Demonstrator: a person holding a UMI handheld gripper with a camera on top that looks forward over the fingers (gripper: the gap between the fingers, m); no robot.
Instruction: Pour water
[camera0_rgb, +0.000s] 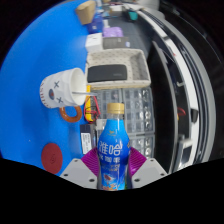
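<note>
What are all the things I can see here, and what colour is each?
bottle: one, blue with a yellow cap, upright between the fingers.
mug: one, white, lying on its side beyond the bottle, to its left.
table: one, blue, under everything.
wire rack: one, pale metal, right of the mug.
dark tray: one, black, beyond the rack.
gripper: one, grey fingers with purple pads pressed on the bottle.

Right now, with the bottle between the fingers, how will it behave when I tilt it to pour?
The blue-labelled plastic bottle looks thin-walled, so it may flex under the gripper's squeeze. It looks filled, so probably heavy for its size. Its glossy label could slip against the pads. The yellow cap appears on, so nothing pours into the white cup yet.
</note>
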